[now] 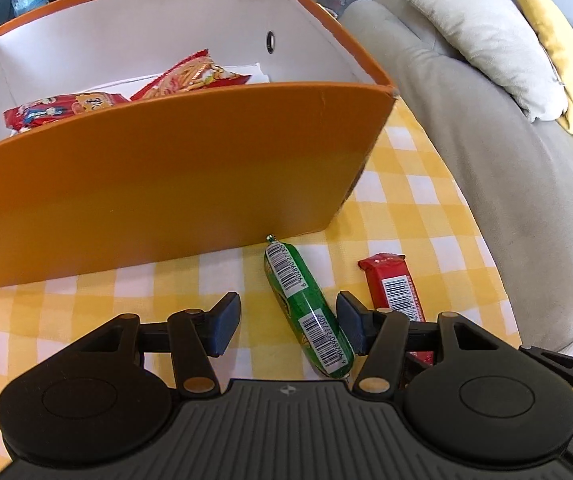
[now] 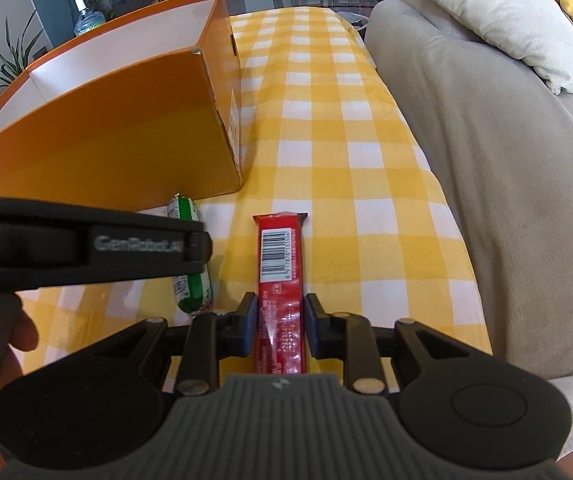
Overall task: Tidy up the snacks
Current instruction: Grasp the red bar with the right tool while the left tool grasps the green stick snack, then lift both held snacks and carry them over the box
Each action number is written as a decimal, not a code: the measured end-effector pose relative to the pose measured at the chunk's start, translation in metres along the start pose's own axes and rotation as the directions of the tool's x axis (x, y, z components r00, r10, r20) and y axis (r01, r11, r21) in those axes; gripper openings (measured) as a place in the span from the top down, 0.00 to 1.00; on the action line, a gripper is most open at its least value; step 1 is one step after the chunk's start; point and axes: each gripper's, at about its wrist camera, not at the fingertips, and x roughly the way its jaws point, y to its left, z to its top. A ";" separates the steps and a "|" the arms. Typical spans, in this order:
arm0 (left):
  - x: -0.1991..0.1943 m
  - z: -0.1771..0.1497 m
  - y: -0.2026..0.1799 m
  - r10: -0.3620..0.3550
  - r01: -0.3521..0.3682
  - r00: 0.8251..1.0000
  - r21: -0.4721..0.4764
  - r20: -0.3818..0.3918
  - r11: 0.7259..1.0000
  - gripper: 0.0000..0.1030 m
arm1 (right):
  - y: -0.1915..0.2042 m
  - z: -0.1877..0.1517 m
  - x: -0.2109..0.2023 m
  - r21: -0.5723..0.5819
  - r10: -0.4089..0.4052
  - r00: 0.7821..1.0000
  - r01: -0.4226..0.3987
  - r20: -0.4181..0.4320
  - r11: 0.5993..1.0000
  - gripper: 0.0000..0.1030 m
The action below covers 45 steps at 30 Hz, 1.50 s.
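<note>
The right gripper [image 2: 279,330] pinches the red bar [image 2: 280,256] on the checked cloth [image 2: 350,128]. The left gripper [image 1: 288,322], jaws spread, straddles the green sausage [image 1: 306,304], which lies at the bar's 9 o'clock. At 11 o'clock, the orange box [image 1: 166,184] holds 2 red packets [image 1: 190,78].

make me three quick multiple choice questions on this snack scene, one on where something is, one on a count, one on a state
1. Where does the green sausage lie?
A. inside the orange box
B. on the checked cloth in front of the orange box
C. on the sofa

2. How many red snack packs show inside the box?
A. none
B. two
C. five

3. What is the right claw doing?
A. closed on the red bar
B. hanging wide open over bare cloth
C. gripping the box wall

Answers: 1 B, it rests on the cloth by the box front. 2 B, two packs show over the wall. 3 A, both pads press the bar's sides.
</note>
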 end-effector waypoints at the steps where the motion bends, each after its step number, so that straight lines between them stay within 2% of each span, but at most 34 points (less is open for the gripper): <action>1: 0.002 0.001 -0.001 0.000 0.000 1.000 0.001 -0.003 1.000 0.36 | 0.000 0.000 0.000 -0.004 -0.001 1.000 0.001 0.002 1.000 0.79; 5: 0.006 0.002 -0.005 0.010 -0.010 1.000 0.011 -0.006 1.000 0.40 | 0.001 -0.001 -0.002 -0.004 -0.004 1.000 0.004 0.006 1.000 0.79; 11: 0.006 0.002 -0.006 -0.002 0.002 1.000 0.032 0.001 0.999 0.65 | 0.000 -0.001 -0.002 0.004 0.000 1.000 0.000 0.008 1.000 0.78; 13: 0.006 0.002 -0.005 -0.003 0.003 1.000 0.039 -0.001 0.999 0.68 | 0.002 -0.001 -0.002 -0.007 -0.006 1.000 0.006 0.009 1.000 0.78; 23: -0.004 -0.007 0.008 0.030 -0.028 0.999 0.069 -0.029 0.997 0.72 | 0.004 0.000 -0.001 -0.023 -0.019 1.000 0.019 0.009 1.000 0.79; 28: -0.014 -0.017 0.020 0.056 -0.051 0.996 0.074 -0.065 0.996 0.73 | 0.011 -0.001 -0.003 -0.054 -0.040 0.999 0.039 -0.020 0.998 0.79; 36: -0.030 -0.036 0.042 0.050 -0.047 0.996 0.034 -0.074 0.998 0.74 | 0.023 -0.004 -0.011 -0.055 -0.027 0.998 0.023 -0.065 0.998 0.79; 40: -0.039 -0.044 0.050 0.023 -0.023 0.997 0.000 -0.080 1.000 0.76 | 0.033 -0.007 -0.019 -0.054 0.002 0.996 -0.007 -0.087 0.999 0.79; 45: -0.049 -0.053 0.059 0.012 -0.013 0.998 -0.015 -0.057 1.000 0.76 | 0.040 -0.009 -0.028 -0.040 0.031 0.995 -0.035 -0.096 0.999 0.79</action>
